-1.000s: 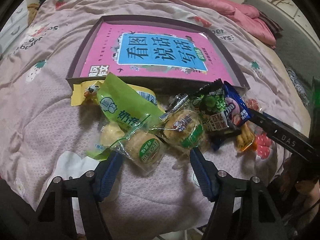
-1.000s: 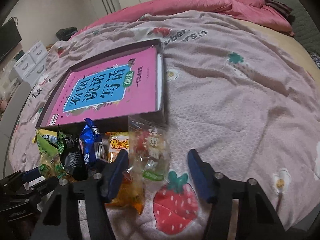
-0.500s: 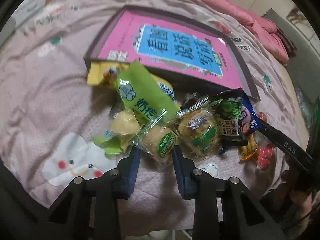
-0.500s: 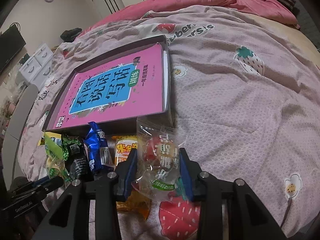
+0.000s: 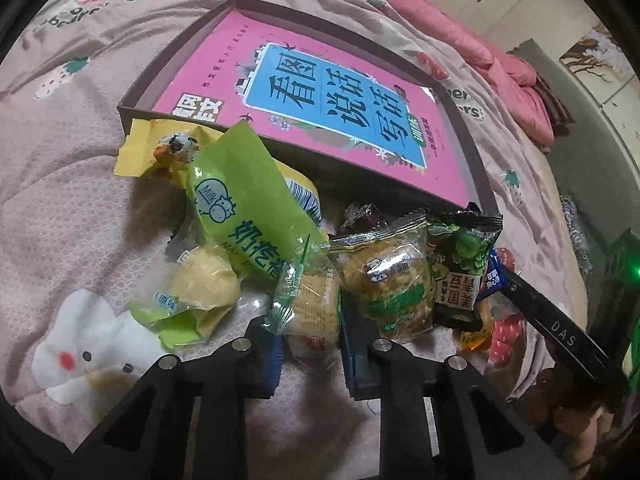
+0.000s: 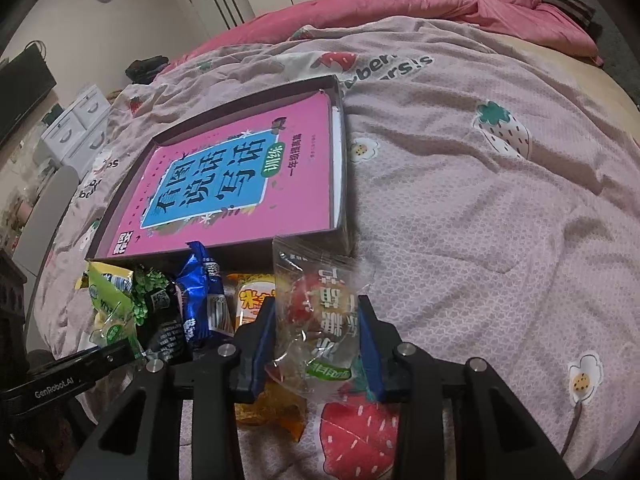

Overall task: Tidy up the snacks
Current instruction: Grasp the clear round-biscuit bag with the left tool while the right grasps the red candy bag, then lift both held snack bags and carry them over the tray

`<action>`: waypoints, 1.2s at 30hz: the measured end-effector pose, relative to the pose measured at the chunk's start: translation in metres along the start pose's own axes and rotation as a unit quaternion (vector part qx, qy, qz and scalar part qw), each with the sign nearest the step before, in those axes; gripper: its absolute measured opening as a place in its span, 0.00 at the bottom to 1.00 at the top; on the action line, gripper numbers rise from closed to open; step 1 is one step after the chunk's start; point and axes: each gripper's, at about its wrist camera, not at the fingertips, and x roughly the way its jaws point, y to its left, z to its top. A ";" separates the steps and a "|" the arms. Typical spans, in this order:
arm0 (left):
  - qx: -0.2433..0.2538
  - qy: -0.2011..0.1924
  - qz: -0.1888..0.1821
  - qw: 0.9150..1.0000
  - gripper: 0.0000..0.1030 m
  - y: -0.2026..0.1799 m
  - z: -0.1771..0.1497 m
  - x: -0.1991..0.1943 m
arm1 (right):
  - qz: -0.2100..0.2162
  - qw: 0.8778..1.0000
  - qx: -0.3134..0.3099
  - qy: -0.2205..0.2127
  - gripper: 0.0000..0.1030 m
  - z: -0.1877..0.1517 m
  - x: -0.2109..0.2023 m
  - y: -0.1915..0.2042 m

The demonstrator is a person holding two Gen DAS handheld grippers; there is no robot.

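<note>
A heap of snack packets lies on the bed in front of a dark shallow box (image 5: 168, 56) that holds a pink book (image 5: 320, 92). My left gripper (image 5: 310, 344) has its jaws closing, and the blue pads pinch a clear-wrapped round pastry (image 5: 312, 308). Beside it lie a green milk-candy bag (image 5: 244, 208), a second pastry packet (image 5: 388, 284) and a green-pea packet (image 5: 460, 264). My right gripper (image 6: 318, 344) is also closing, its pads squeezing a clear candy packet (image 6: 320, 312) with red sweets. A blue packet (image 6: 204, 296) and an orange packet (image 6: 252, 300) lie to its left.
A mauve strawberry-print bedspread (image 6: 480, 220) covers the bed, with a pink quilt (image 6: 440, 8) bunched at the far side. White drawers (image 6: 76, 128) stand beyond the bed's left edge. Each gripper's arm shows at the other view's edge.
Both pairs of jaws have closed from wide apart onto their packets. The left gripper has rolled a little and come closer to the pastry. The right gripper has stayed put.
</note>
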 end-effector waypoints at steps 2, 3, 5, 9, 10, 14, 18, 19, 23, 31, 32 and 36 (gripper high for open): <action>0.004 -0.002 -0.004 1.000 0.23 -0.001 0.000 -0.003 | -0.002 1.000 -0.003 -0.008 0.37 0.000 -0.005 0.002; 0.008 -0.002 -0.005 1.000 0.23 -0.001 0.000 -0.005 | -0.002 1.000 -0.003 -0.011 0.37 0.000 -0.007 0.002; 0.012 -0.002 -0.007 1.000 0.23 -0.001 -0.002 -0.011 | -0.003 1.000 -0.002 -0.023 0.37 0.001 -0.013 0.002; 0.026 -0.006 -0.015 1.000 0.23 -0.003 -0.004 -0.023 | -0.001 0.999 -0.003 -0.036 0.37 0.000 -0.022 0.002; 0.028 -0.009 -0.018 0.999 0.23 -0.003 -0.004 -0.026 | -0.001 0.999 -0.004 -0.037 0.37 0.000 -0.023 0.002; 0.035 -0.022 -0.020 0.999 0.23 -0.002 -0.002 -0.041 | 0.002 0.999 0.000 -0.047 0.37 0.000 -0.029 0.001; 0.048 -0.051 -0.016 0.997 0.23 -0.004 0.004 -0.058 | 0.006 0.998 -0.001 -0.070 0.37 0.002 -0.037 0.002; 0.053 -0.059 -0.014 0.997 0.23 -0.005 0.006 -0.062 | 0.007 0.997 -0.002 -0.076 0.37 0.003 -0.039 0.003; 0.066 -0.084 -0.002 0.994 0.23 -0.008 0.016 -0.073 | 0.020 0.995 -0.005 -0.099 0.37 0.008 -0.046 0.007; 0.068 -0.106 0.011 0.992 0.23 -0.007 0.041 -0.075 | 0.042 0.992 -0.008 -0.120 0.37 0.021 -0.047 0.017; 0.068 -0.107 0.014 0.992 0.23 -0.006 0.045 -0.074 | 0.042 0.992 -0.011 -0.121 0.37 0.024 -0.045 0.018; 0.064 -0.105 0.022 0.992 0.23 -0.003 0.056 -0.066 | 0.046 0.991 -0.012 -0.127 0.37 0.035 -0.038 0.020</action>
